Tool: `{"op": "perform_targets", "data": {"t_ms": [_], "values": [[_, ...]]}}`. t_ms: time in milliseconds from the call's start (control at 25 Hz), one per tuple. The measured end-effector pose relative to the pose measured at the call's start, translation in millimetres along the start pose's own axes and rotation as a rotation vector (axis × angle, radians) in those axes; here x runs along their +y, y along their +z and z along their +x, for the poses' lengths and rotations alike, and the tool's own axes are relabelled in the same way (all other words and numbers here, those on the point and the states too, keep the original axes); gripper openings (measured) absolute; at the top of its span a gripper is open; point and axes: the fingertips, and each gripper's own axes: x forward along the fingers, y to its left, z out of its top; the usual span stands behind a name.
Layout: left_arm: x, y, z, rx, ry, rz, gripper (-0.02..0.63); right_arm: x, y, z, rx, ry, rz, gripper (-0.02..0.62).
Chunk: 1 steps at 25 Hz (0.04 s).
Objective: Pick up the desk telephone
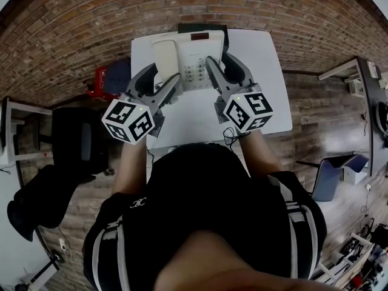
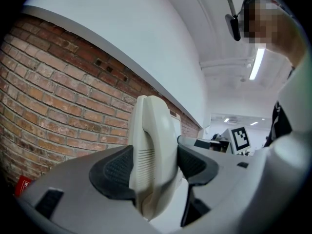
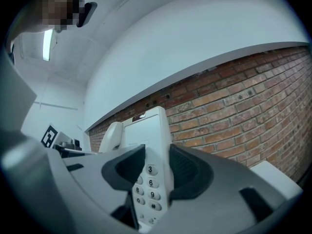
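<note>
A white desk telephone (image 1: 189, 54) stands at the far edge of a white desk (image 1: 267, 102), its handset on the left and its keypad on the right. My left gripper (image 1: 165, 80) is shut on the handset side. In the left gripper view the handset (image 2: 151, 145) fills the gap and both black pads (image 2: 114, 172) press on it. My right gripper (image 1: 219, 62) is shut on the phone's right edge. In the right gripper view the keypad (image 3: 148, 182) and the phone body (image 3: 146, 128) sit squeezed between the jaws of my right gripper (image 3: 156, 172).
A brick wall (image 2: 58, 111) runs right behind the phone. A black chair (image 1: 73, 144) and a red object (image 1: 100, 80) stand left of the desk. Another desk (image 1: 348, 71) and a blue chair (image 1: 336, 171) are at the right. A dark cable (image 1: 230, 139) hangs at the desk's near edge.
</note>
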Motion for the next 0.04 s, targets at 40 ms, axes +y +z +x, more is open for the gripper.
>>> {"op": "perform_targets", "data": {"t_ms": [40], "values": [[1.2, -0.4, -0.5, 0.001, -0.001, -0.003, 0.284, 0.7, -0.3, 0.9, 0.001, 0.000, -0.002, 0.143]]}}
